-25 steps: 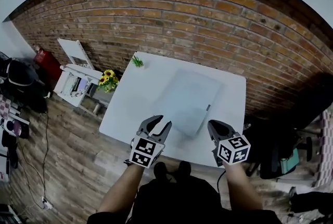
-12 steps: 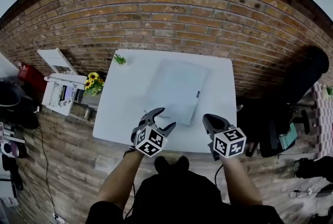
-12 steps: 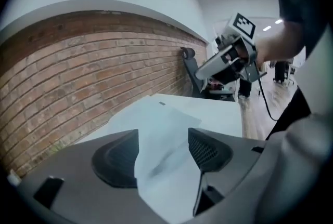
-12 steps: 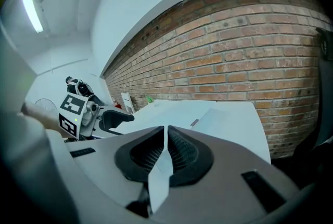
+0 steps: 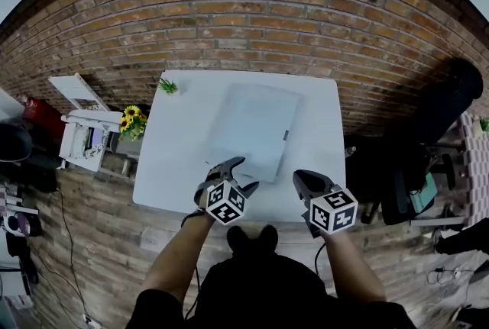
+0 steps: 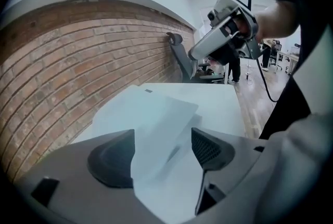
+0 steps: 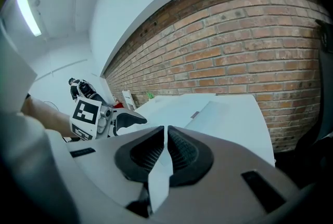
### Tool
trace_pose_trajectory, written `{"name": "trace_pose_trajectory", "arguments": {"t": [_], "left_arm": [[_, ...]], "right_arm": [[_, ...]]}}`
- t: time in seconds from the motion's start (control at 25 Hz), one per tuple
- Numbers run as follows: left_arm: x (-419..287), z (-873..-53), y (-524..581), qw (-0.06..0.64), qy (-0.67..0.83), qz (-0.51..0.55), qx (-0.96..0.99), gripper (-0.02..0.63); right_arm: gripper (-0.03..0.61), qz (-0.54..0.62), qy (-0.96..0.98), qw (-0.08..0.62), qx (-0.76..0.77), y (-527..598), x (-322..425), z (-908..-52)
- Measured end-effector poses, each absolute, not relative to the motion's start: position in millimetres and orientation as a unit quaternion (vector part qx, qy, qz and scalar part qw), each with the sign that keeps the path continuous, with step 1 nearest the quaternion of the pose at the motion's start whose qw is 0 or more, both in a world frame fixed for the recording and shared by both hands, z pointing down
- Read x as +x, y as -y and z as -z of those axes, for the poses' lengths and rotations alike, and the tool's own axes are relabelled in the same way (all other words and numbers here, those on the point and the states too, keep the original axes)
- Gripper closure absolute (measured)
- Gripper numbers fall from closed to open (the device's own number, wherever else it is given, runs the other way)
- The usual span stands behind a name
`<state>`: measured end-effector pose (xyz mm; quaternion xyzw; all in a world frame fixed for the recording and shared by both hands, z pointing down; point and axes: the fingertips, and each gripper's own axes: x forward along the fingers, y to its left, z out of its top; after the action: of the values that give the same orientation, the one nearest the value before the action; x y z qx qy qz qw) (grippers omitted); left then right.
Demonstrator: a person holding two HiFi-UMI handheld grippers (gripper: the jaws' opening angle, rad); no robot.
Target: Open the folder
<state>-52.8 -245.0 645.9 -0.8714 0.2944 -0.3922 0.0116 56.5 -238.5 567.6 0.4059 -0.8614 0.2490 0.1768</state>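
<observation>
Approach: left gripper (image 5: 243,172) jaws opening at the folder's (image 5: 252,125) near edge; right gripper (image 5: 304,179) pinched together, empty; next, nip the top cover only

Red brick wall (image 5: 252,7) behind a white table (image 5: 170,167), wooden plank floor (image 5: 99,243), yellow flowers (image 5: 131,121), black chair (image 5: 409,194).

Left gripper (image 6: 164,151) low over the white bench (image 6: 226,98), jaws opening and standing wide apart, neither pad pressing on anything. Showing in the gap between them is the near end of the pale folder (image 6: 151,114), lying flat and running away ahead of the gripper. Up ahead and to its right hangs the right gripper (image 6: 195,53), held in a hand, marker cube on top. Brick wall (image 6: 67,62) along the left, a dark chair (image 6: 179,59) beyond the bench's far edge.
</observation>
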Motion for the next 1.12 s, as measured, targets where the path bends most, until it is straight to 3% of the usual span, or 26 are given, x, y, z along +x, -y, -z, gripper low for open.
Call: {"name": "trace_pose_trajectory", "arguments": {"t": [0.32,0.4,0.52,0.68,1.12], "left_arm": [[-52,-656,259,0.076,-0.290,0.431,-0.851,0.276],[-50,-653,262,0.087,-0.291,0.426,-0.852,0.316],[-46,-643,262,0.105,-0.290,0.409,-0.859,0.439],[-43,-620,264,0.121,-0.300,0.379,-0.867,0.545],[-59,-570,266,0.090,-0.325,0.299,-0.893,0.575]], "right_arm": [[0.545,-0.256,0.856,0.180,0.412,237,61,-570],[0.545,-0.256,0.855,0.181,0.413,237,61,-570],[0.545,-0.255,0.855,0.181,0.413,237,60,-569],[0.545,-0.248,0.857,0.181,0.415,239,57,-564],[0.545,-0.232,0.856,0.177,0.428,240,38,-554]]}}
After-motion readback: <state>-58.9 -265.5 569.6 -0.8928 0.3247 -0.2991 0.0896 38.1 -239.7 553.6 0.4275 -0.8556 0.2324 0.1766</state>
